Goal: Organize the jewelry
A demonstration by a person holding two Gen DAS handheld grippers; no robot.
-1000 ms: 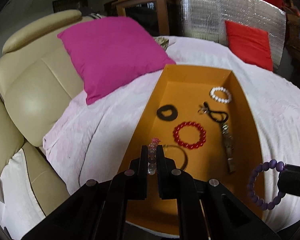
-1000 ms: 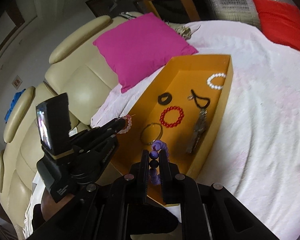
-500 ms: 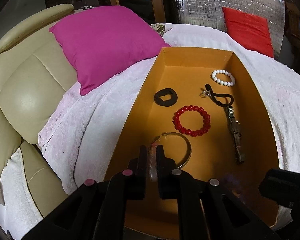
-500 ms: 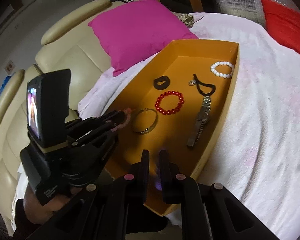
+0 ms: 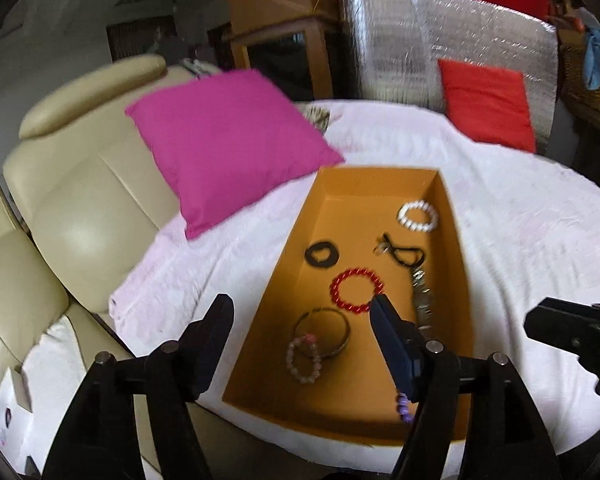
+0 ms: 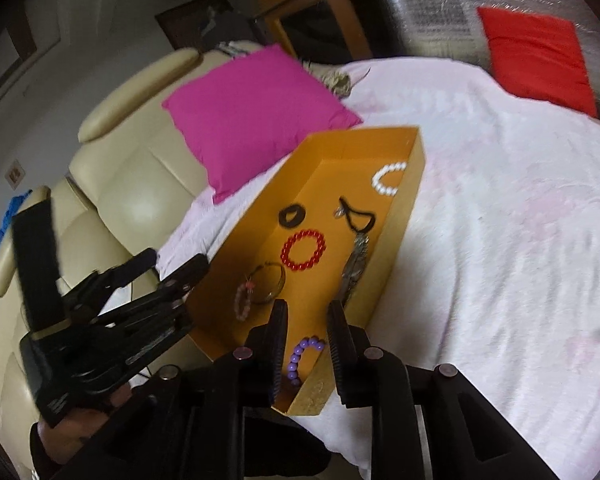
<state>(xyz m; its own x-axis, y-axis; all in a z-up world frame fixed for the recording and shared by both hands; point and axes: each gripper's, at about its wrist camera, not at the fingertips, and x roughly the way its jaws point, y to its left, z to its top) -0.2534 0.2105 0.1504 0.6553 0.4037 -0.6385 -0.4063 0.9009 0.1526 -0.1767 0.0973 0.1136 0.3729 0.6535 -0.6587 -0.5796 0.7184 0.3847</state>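
An orange box (image 5: 284, 248) (image 6: 400, 232) lies on the pale cloth and holds several pieces. A pink bead bracelet (image 5: 305, 360) (image 6: 244, 300) lies on its floor against a gold bangle (image 5: 322, 332). My left gripper (image 5: 301, 304) (image 6: 172, 268) hangs above them, its jaws opening wide, with nothing between the pads. A purple bead bracelet (image 6: 302, 354) (image 5: 404, 406) rests in the near right corner. My right gripper (image 6: 307, 308) (image 5: 572, 332) is above it, its jaws opening, and the pads do not touch the beads. Farther in lie a red bracelet (image 5: 357, 290), a watch (image 5: 422, 304) and a white bracelet (image 5: 418, 216).
A black scrunchie (image 5: 321, 255) and a black cord (image 5: 400, 250) also lie in the box. A magenta cushion (image 5: 228, 140) leans on the cream sofa (image 5: 84, 208) to the left. A red cushion (image 5: 486, 104) stands against a foil panel at the back right.
Both grippers went from shut on a bracelet to open. The pink bracelet now lies by the bangle, the purple one in the box's near corner. Both grippers have pulled back and up.
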